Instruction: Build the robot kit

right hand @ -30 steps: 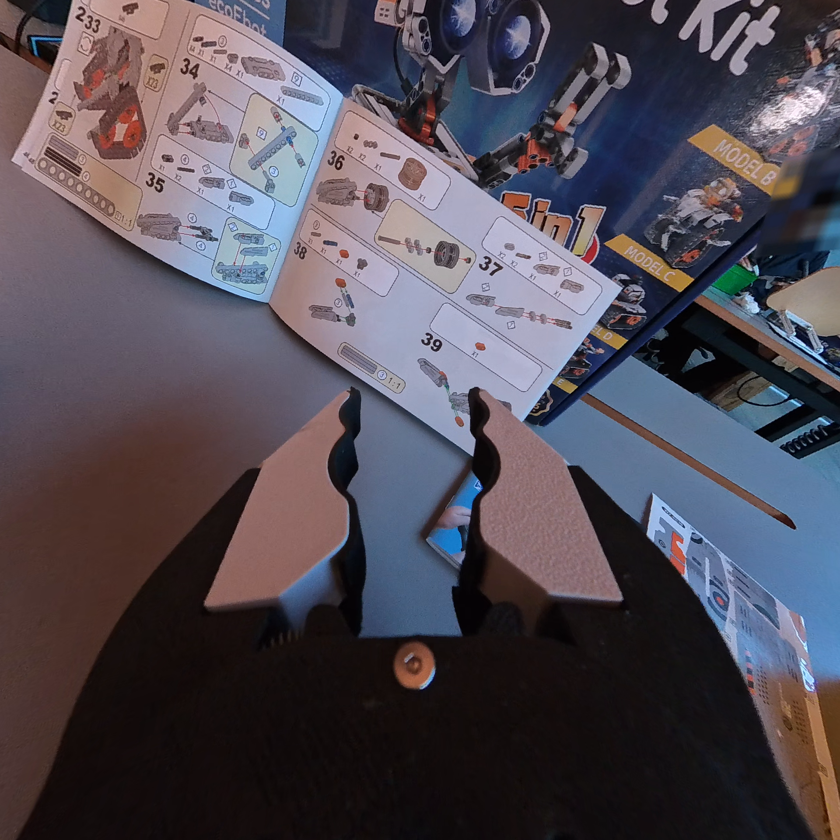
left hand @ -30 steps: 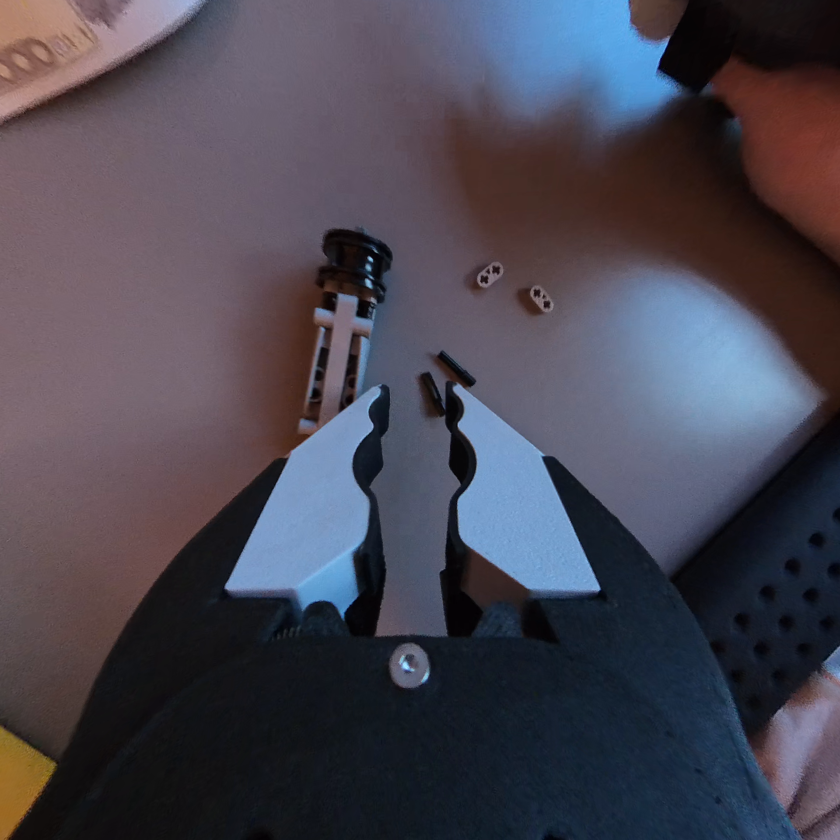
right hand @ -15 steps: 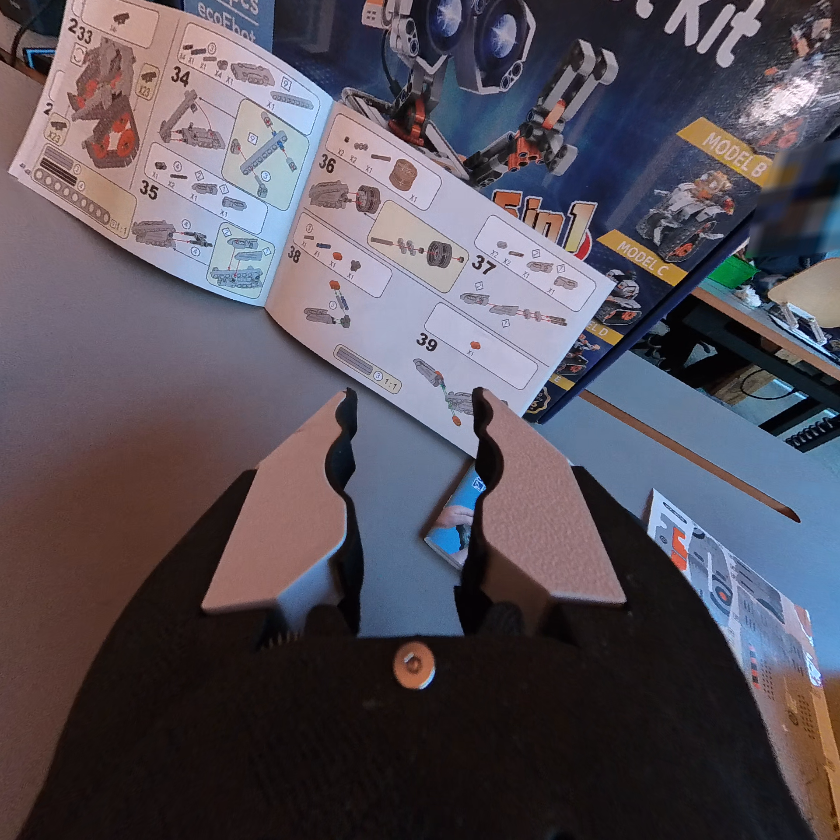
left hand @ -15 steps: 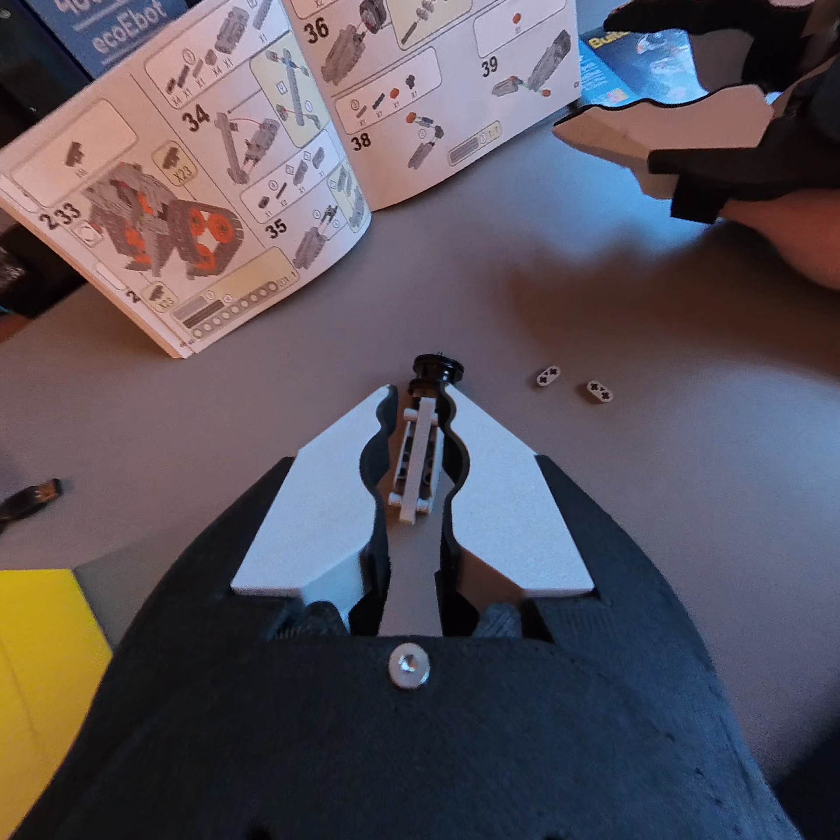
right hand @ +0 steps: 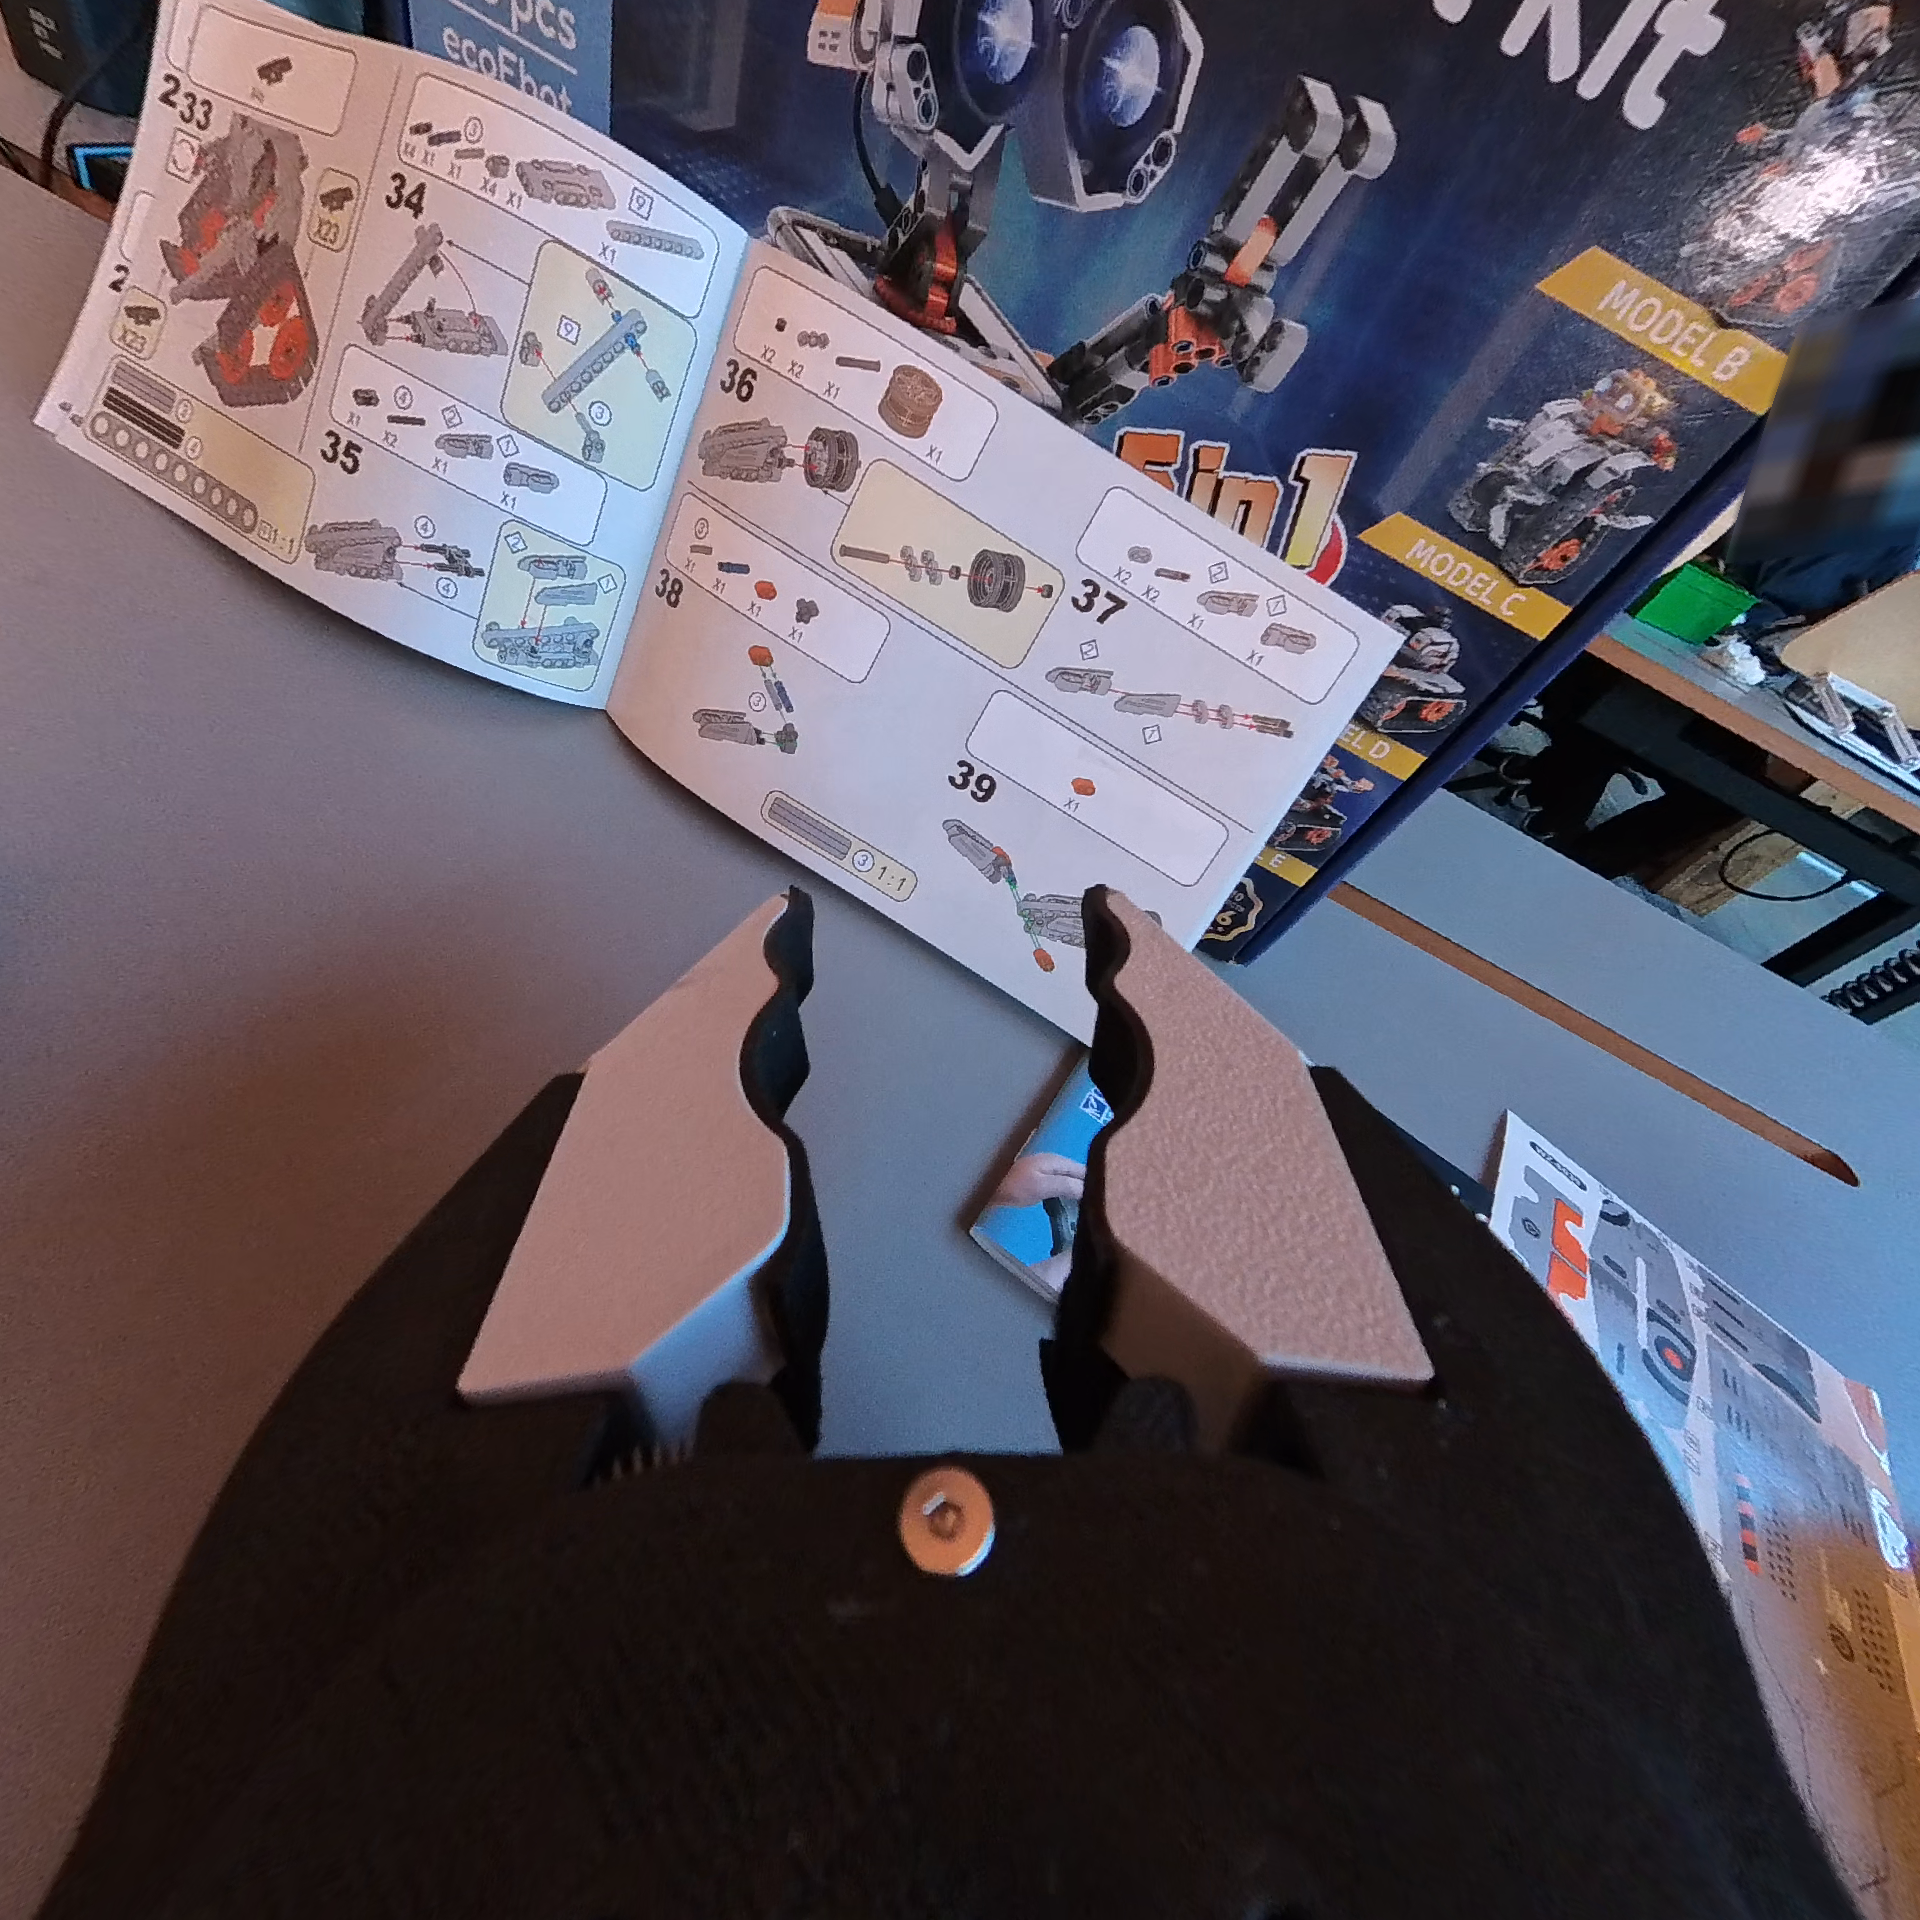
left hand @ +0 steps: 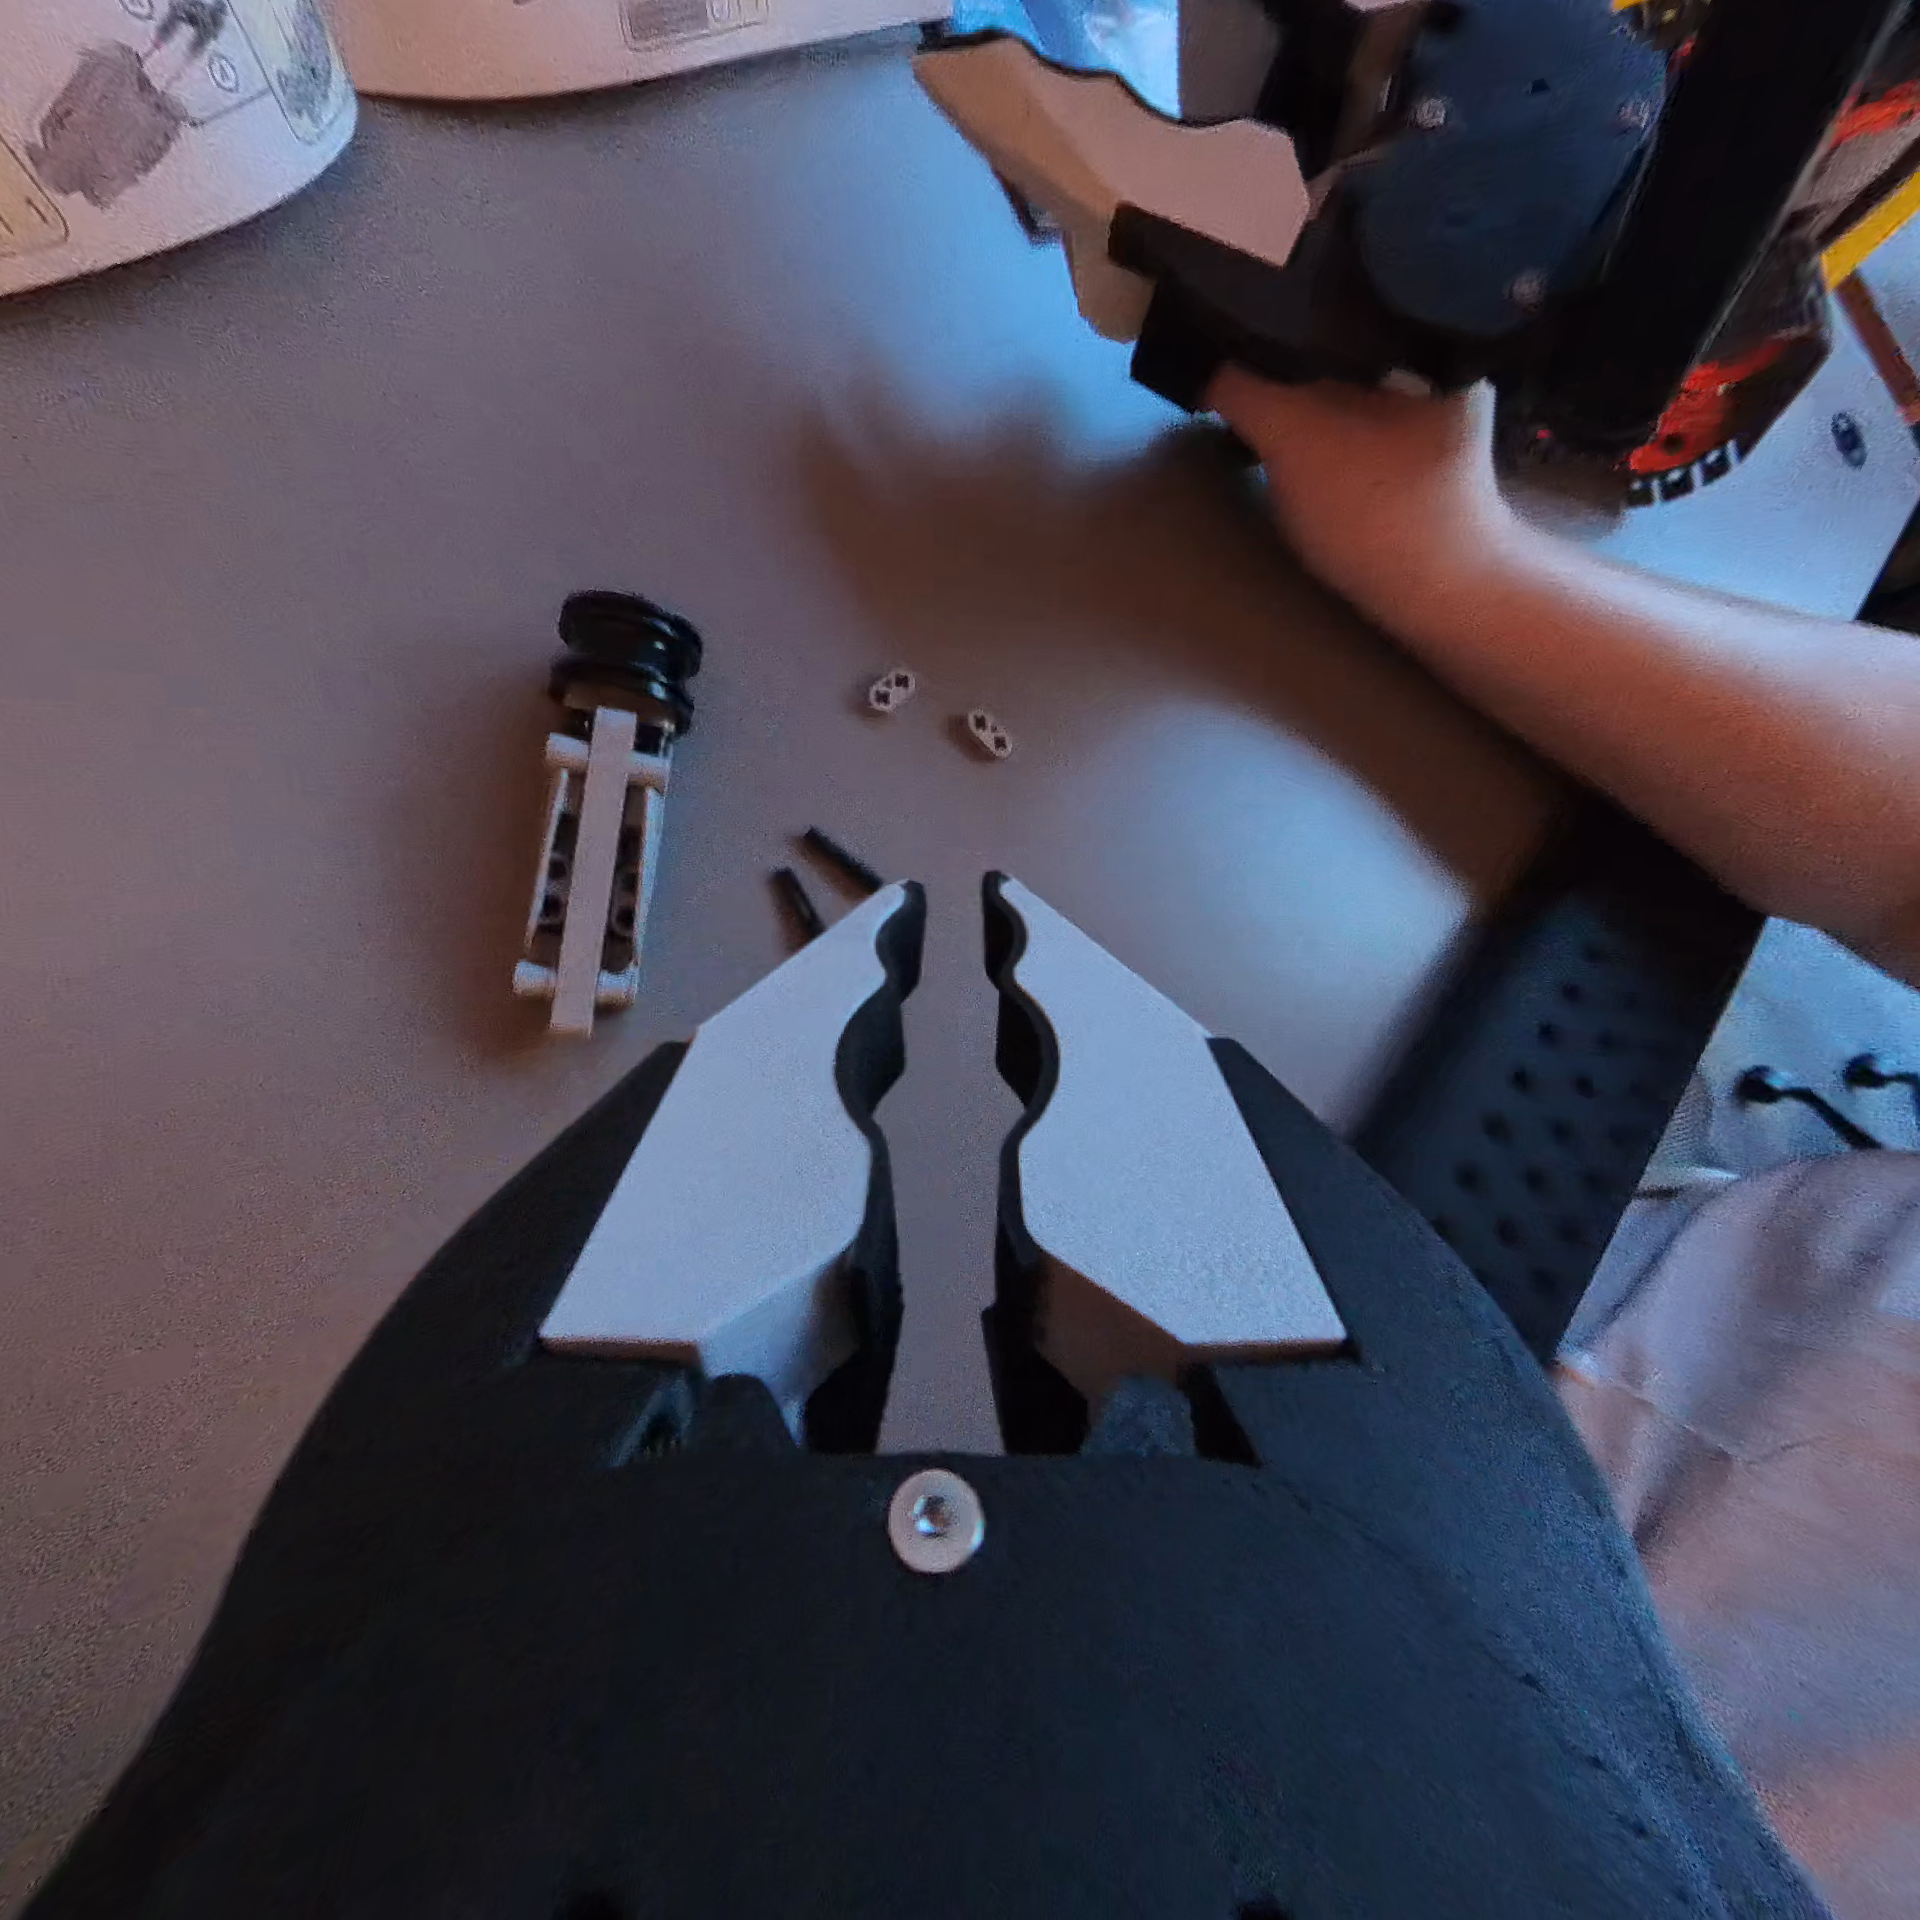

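Note:
In the left wrist view my left gripper hovers low over the grey table. Its jaws stand a narrow gap apart with nothing between them. Two short black pins lie just left of its left fingertip. A small grey beam assembly with a black wheel on its far end lies farther left. Two small grey connectors lie beyond the tips. My right gripper, held by a hand, shows at the top right. In its own view the right gripper is open and empty above the table.
An open instruction booklet leans against a large blue kit box at the back; its edge also shows in the left wrist view. A blue leaflet and a printed sheet lie at the right. A black perforated part borders the table's right edge. There is about 25 cm between the tips of the two grippers.
Half a second ago my left fingers stood around the beam assembly; now the left gripper is to its right, tilted down, jaws closer together. The right gripper has barely moved.

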Demonstrator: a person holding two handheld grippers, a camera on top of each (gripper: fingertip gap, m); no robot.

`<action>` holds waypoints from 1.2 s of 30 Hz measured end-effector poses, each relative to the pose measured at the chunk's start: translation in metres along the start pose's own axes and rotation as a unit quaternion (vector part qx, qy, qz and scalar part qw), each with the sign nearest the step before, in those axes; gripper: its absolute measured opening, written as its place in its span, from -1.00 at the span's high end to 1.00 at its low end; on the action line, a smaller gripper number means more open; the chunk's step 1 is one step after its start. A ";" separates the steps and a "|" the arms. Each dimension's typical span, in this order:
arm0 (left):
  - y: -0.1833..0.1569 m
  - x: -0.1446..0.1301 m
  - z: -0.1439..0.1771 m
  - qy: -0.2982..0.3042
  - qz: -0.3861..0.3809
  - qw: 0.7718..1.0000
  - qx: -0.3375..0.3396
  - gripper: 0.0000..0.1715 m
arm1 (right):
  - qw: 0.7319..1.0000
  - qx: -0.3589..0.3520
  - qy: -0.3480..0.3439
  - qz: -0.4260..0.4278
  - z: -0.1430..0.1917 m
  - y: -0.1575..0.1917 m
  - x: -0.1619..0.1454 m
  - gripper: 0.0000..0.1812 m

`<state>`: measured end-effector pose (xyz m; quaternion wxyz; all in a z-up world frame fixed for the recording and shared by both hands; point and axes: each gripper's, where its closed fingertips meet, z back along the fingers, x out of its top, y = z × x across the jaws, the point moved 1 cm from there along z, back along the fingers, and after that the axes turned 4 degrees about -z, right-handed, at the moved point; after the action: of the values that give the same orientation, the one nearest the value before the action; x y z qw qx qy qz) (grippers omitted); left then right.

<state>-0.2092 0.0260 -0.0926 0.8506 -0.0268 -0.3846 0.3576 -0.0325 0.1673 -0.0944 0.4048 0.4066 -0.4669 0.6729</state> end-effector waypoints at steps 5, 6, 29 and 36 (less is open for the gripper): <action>0.025 -0.033 -0.001 0.055 -0.026 0.994 0.095 0.84 | 1.000 0.002 0.007 0.001 -0.001 0.000 -0.002 0.43; 0.021 -0.037 -0.004 0.059 -0.021 0.995 0.084 0.83 | 1.000 0.000 0.007 0.002 -0.001 0.000 -0.002 0.43; -0.033 -0.013 -0.032 -0.013 -0.133 0.990 0.054 0.82 | 1.000 0.004 0.008 0.007 -0.001 0.002 -0.002 0.42; -0.047 0.018 -0.035 -0.083 -0.157 0.983 0.049 0.57 | 1.000 0.007 0.008 0.007 -0.001 0.002 -0.002 0.42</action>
<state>-0.1501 0.0107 -0.0914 0.8613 0.1057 -0.4356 0.2391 -0.0342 0.1678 -0.0975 0.4007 0.4004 -0.4620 0.6824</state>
